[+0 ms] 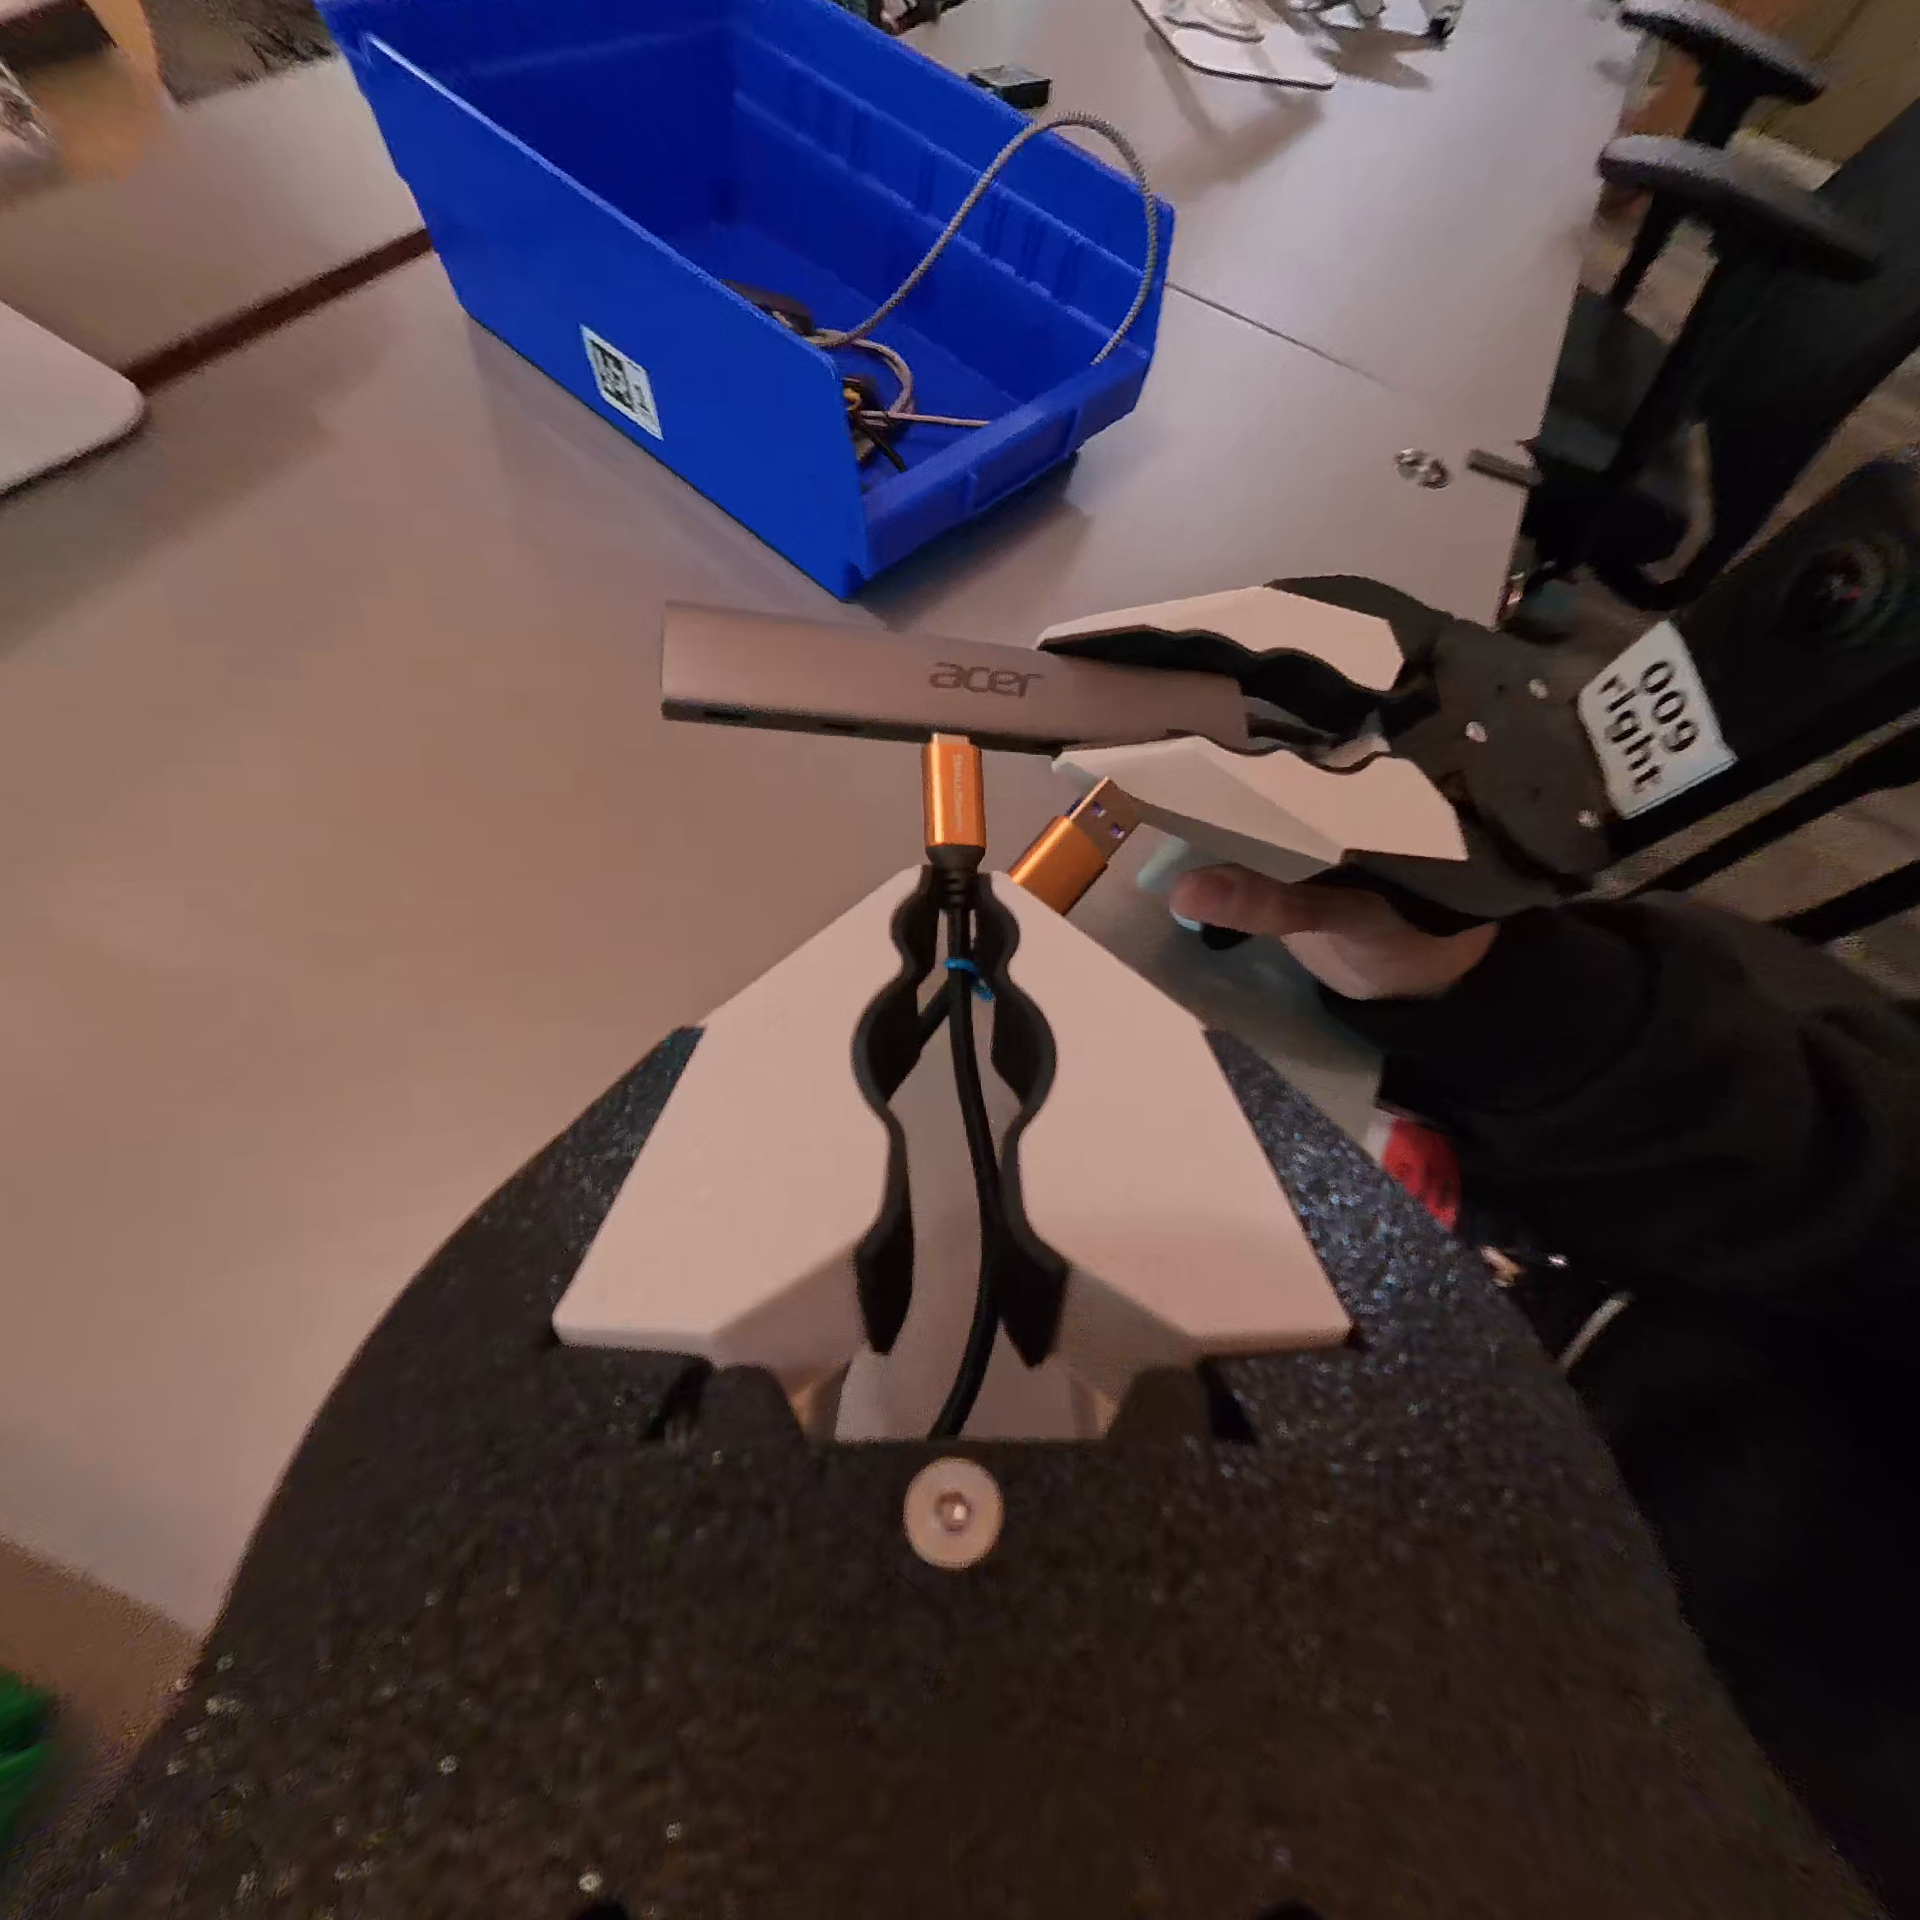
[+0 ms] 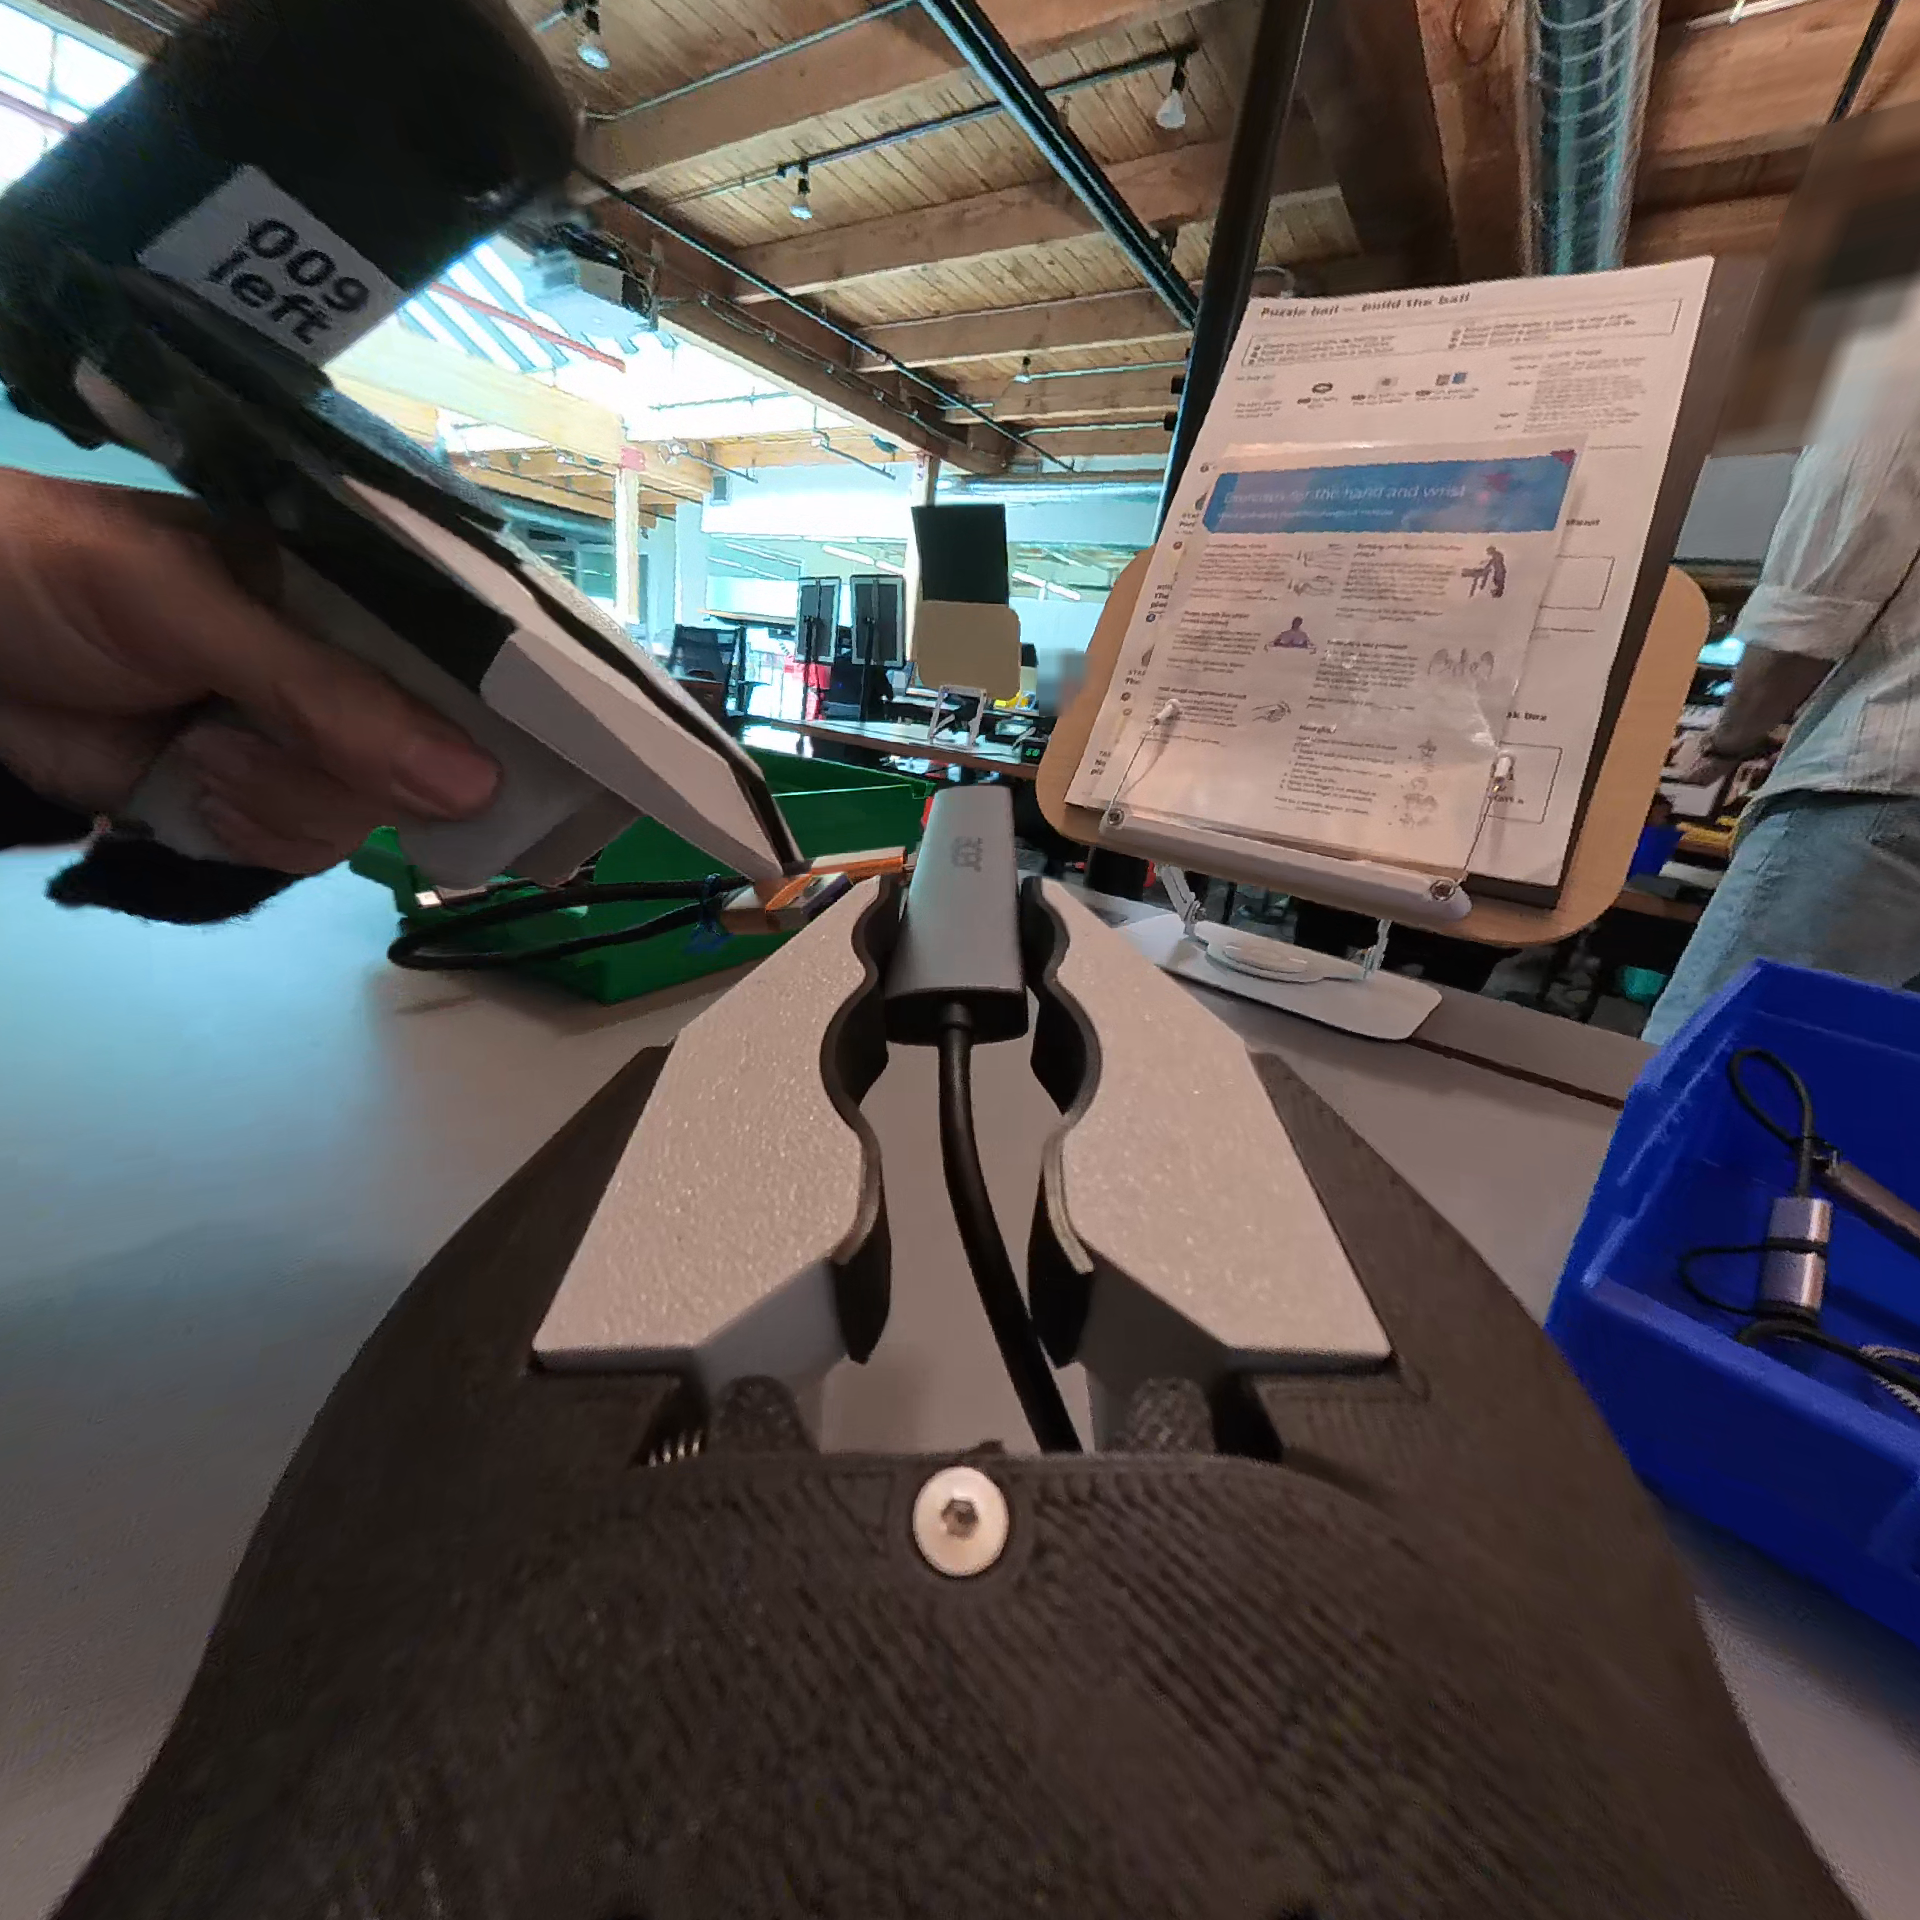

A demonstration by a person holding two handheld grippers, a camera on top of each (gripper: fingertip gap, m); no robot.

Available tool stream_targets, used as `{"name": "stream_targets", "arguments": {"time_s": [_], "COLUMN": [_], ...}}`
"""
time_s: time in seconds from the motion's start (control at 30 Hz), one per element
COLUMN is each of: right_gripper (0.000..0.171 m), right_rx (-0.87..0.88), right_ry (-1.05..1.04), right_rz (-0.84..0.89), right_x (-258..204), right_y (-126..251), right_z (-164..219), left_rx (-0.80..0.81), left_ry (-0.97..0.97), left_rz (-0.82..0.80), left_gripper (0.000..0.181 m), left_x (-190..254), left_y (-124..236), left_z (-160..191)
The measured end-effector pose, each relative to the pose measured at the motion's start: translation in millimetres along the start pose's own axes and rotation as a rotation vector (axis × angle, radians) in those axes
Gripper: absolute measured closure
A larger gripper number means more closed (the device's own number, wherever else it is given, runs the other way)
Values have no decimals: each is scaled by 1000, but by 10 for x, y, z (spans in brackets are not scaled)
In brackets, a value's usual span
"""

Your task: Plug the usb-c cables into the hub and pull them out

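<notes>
Your left gripper [image 1: 948, 894] pinches the orange USB-C plug [image 1: 951, 795] seated in the hub [image 1: 883, 681].

Beyond, your right gripper [image 1: 1049, 701] clamps that rigid, light metal hub above the table [image 1: 364, 831]. Grip the stiff plug shell, not the limp cable [image 1: 971, 1143]; 1 blue bin [image 1: 727, 260] sits farthest.

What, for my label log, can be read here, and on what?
I don't quote writing; these bear it:
hub: logo on top.
right gripper, holding the hub: white sticker.
left gripper, holding a cable: white sticker.
blue bin: white label.
sheets on stand: print, mostly blurred.
</notes>
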State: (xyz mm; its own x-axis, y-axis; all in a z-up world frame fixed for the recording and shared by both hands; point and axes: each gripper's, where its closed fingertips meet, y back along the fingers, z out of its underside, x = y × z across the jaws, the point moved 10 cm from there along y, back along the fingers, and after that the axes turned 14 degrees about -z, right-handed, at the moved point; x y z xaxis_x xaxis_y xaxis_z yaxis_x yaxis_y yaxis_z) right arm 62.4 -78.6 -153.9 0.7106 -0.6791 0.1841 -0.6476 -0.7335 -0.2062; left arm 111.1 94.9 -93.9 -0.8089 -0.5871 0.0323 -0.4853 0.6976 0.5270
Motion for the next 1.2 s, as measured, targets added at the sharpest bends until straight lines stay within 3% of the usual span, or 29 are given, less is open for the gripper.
{"name": "stream_targets", "arguments": {"time_s": [0.03,0.3,0.47,0.63,0.73,0.83,0.93,1.03,1.2], "right_gripper": [149,148,147,148,148,148,148,149,149], "right_rx": [3,-32,-24,-12,3,9,26,49,28], "right_ry": [-12,9,0,3,13,2,25,33,69], "right_rz": [-2,20,3,65,179,248,251,212,151], "right_x": [7,-16,-11,22,122,265,307,301,233], "right_y": [5,0,2,22,151,349,485,515,448], "right_z": [2,6,40,36,-43,-165,-265,-329,-385], "left_rx": [7,55,141,126,243,298,152,-149,-362], "left_ry": [-28,-100,-88,-132,-86,-23,8,-231,-689], "left_rz": [-30,-130,-119,-124,-56,-178,-456,-671,-552], "left_gripper": [177,178,178,176,168,160,157,159,141], "left_x": [28,110,91,117,98,-271,-942,-1606,-2014], "left_y": [-4,-51,20,-60,110,464,808,920,805], "left_z": [1,6,-36,-30,-88,-154,-50,231,612]}}
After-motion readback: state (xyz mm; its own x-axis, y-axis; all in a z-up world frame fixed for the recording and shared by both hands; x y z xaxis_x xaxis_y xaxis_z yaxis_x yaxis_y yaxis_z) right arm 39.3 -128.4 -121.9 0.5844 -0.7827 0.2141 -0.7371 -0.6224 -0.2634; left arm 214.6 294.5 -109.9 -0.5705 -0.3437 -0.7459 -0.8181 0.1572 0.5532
